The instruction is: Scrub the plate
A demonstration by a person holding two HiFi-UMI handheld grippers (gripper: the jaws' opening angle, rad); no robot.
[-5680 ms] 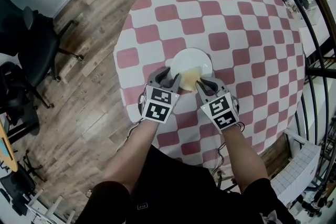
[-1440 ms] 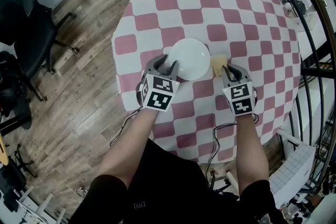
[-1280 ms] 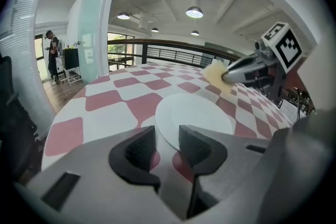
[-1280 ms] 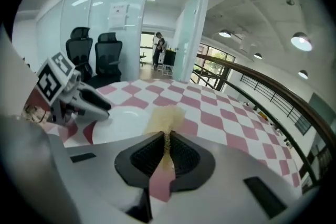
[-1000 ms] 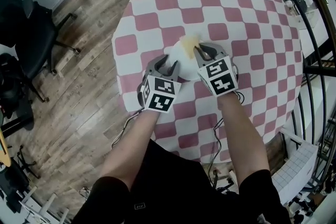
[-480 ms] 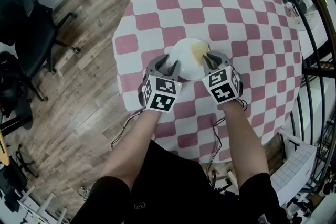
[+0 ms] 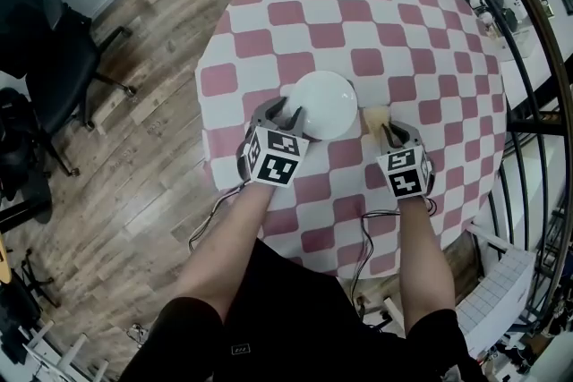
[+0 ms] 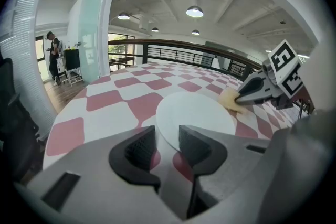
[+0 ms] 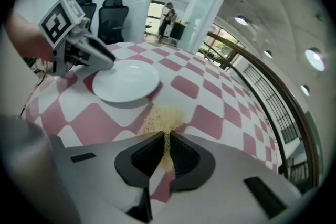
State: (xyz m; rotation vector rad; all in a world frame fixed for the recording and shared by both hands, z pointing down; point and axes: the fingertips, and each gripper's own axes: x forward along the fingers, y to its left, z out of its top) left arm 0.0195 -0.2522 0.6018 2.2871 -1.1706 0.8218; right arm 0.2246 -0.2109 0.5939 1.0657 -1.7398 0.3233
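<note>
Near the middle of the bench, on the pink and white checked cloth, the white plate lies flat and bare. The left tool stands at the plate's near left rim. Its jaws are a little spread, and the rim comes just up to the gap between their tips, so it seems to steady the plate, not to clamp it. Just to the right of the plate, off its rim, a yellow sponge rests on the cloth, pinched tight in the right tool.

I judge this as a pause between scrubbing strokes. The next move calls for bringing the sponge left onto the plate and pressing it flat there, while the left tool keeps the plate from sliding.
</note>
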